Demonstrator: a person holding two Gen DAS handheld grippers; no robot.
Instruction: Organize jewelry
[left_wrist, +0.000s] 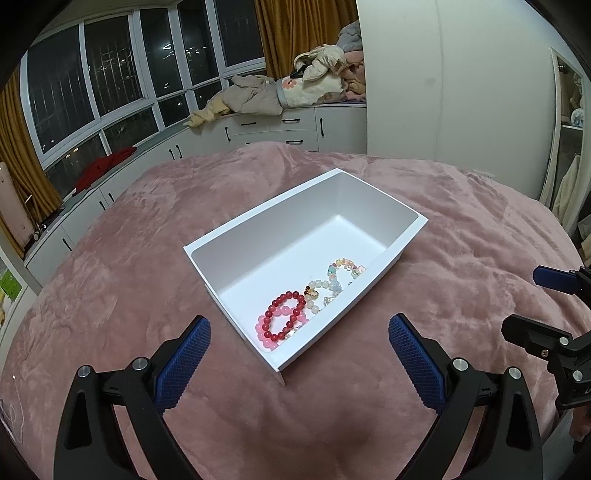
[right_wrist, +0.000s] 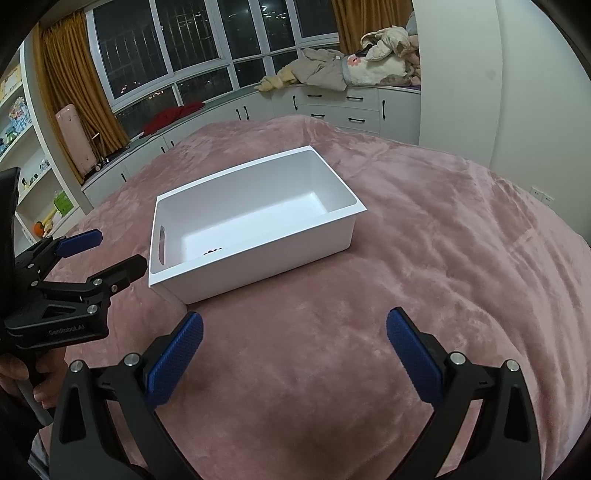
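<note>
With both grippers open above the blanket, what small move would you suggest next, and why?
Probably none but backing away: the red bead bracelet, pink bracelet and pastel bracelets already lie in the white bin; left gripper and right gripper hold nothing.

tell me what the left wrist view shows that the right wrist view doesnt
Only the left wrist view shows the bracelets: a red bead bracelet lying on a pink one, plus pale and pastel ones, all at one end of the bin. Only the right wrist view shows the bin's handle slot, where just a few dark beads peek over the wall. Both show the white bin on the pink blanket, and both grippers open.
</note>
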